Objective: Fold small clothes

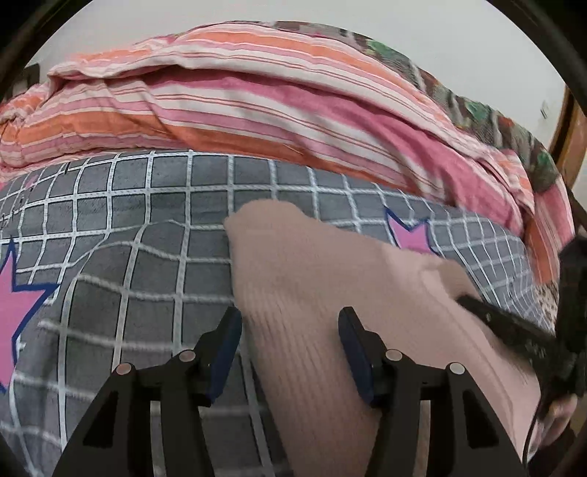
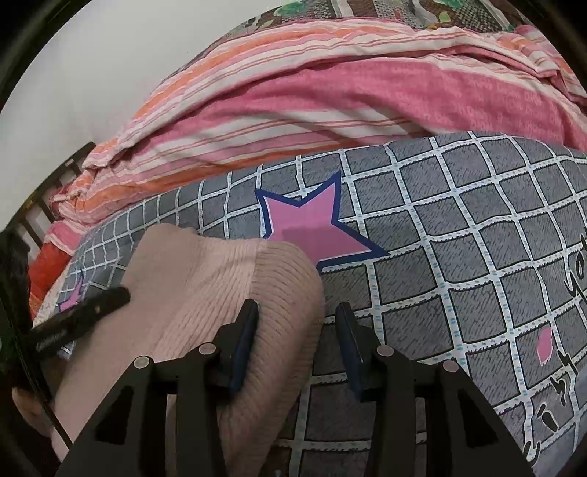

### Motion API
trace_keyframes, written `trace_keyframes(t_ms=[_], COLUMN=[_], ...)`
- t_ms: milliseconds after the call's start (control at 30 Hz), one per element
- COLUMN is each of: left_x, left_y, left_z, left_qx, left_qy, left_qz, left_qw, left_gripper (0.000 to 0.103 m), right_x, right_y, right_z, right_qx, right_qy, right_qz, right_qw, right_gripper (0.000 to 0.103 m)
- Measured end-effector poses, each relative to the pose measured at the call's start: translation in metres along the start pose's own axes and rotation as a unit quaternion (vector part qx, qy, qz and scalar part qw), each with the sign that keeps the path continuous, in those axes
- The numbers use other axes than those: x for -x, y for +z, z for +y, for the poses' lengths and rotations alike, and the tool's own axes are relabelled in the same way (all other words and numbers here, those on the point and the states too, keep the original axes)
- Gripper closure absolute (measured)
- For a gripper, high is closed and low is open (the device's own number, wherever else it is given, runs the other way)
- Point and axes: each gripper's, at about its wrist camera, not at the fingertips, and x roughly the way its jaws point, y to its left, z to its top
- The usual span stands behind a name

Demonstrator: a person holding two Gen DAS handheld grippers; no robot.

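Lower centre of both frames: pink knit garment (image 1: 330, 293) on grey checked bedsheet (image 1: 146, 227), apparently partly folded (bunched, not squared) — left gripper (image 1: 290, 341) and right gripper (image 2: 297, 330) both spread apart, gripping nothing — final tidy fold seemingly left.

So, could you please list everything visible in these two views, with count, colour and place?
knit garment: one, pale pink, ribbed, lying on the bedsheet beneath both grippers.
bedsheet: one, grey with a white grid, pink stars and black lettering, covering the bed.
striped quilt: one, pink, orange and white, bunched up behind the bedsheet.
patterned blanket: one, brown with green, behind the quilt.
wall: white, behind the bedding.
left gripper: black, blue pads, open, over the garment.
right gripper: black, blue pads, open, straddling the garment's right edge.
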Motion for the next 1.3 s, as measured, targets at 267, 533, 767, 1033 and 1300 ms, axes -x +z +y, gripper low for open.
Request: trace_keyframes(t_ms=[267, 533, 767, 1033, 1300], left_x=[0.041, 0.063, 0.077, 0.084, 0.081], left_y=[-0.033, -0.051, -0.063, -0.075, -0.082], left_z=[-0.01, -0.001, -0.004, -0.014, -0.011], left_qx=[-0.014, 0.013, 0.014, -0.011, -0.007], left_qy=[-0.003, -0.028, -0.047, -0.027, -0.02], left_qz=[-0.006, -0.004, 0.003, 0.006, 0.013], left_qw=[0.9999, 0.9995, 0.9988, 0.9996, 0.9997], left_gripper=[0.05, 0.05, 0.05, 0.05, 0.045], right_x=[0.043, 0.057, 0.071, 0.06, 0.095], right_y=[-0.007, -0.03, -0.027, -0.035, -0.064], right_z=[0.02, 0.03, 0.035, 0.054, 0.072], right_qx=[0.025, -0.002, 0.015, 0.059, 0.083], right_qy=[-0.002, 0.033, 0.036, -0.066, -0.046], right_qz=[-0.008, 0.019, -0.038, -0.016, -0.039], right_qw=[1.0, 0.999, 0.999, 0.996, 0.995], right_gripper=[0.061, 0.071, 0.09, 0.082, 0.07])
